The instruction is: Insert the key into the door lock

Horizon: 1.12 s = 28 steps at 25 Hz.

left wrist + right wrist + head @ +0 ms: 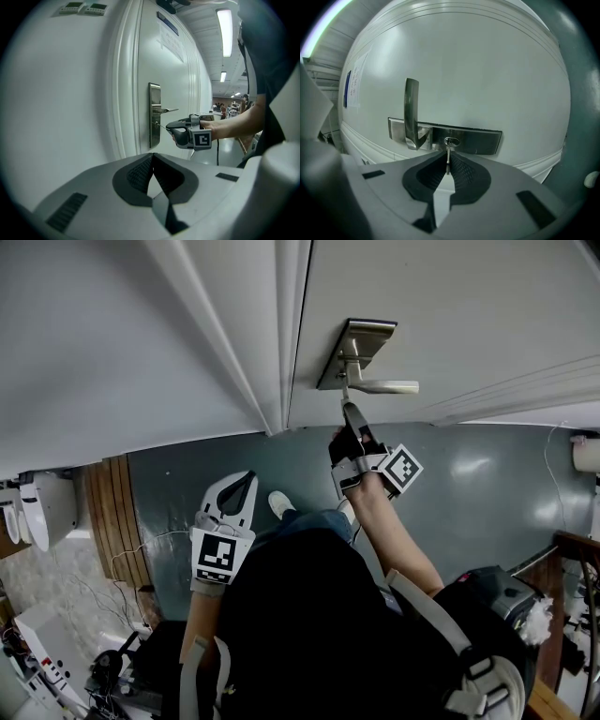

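Note:
A white door carries a metal lock plate (335, 367) with a lever handle (386, 386). My right gripper (350, 412) is shut on a thin key (448, 154). The key's tip meets the keyhole (451, 141) just right of the handle (411, 112) on the plate (480, 142); how deep it sits I cannot tell. From the left gripper view, the right gripper (171, 129) holds the key (161, 125) level against the plate (154, 115). My left gripper (236, 489) hangs lower left, away from the door, shut with nothing in it (152, 156).
The door frame (272, 381) runs left of the lock, with white wall beyond. Grey-green floor (487, 474) lies below, a wooden strip (117, 512) at the left. The person's shoe (279, 503) stands near the door. Cables and equipment (56, 652) sit lower left.

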Motion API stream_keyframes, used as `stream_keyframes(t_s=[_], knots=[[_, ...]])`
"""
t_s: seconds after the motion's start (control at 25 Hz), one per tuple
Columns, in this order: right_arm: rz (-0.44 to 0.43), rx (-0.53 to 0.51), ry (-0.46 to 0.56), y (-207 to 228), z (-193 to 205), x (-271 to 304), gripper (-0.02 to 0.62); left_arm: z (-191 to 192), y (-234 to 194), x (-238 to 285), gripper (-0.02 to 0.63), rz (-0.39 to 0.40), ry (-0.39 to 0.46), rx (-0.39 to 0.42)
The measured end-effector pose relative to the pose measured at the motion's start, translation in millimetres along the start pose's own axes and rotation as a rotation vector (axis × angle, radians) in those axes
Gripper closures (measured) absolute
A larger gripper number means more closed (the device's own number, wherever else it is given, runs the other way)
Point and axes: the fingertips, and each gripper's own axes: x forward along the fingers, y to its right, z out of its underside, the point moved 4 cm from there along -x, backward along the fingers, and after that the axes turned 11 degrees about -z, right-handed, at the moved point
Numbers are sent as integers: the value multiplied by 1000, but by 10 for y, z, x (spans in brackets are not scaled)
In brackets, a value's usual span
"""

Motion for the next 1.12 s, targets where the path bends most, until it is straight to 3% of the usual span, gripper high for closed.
stream_keyframes(t_s=[1.12], knots=[[48,67,56,-14,-73,277,562,-44,-34,33,598,-10,2,1]])
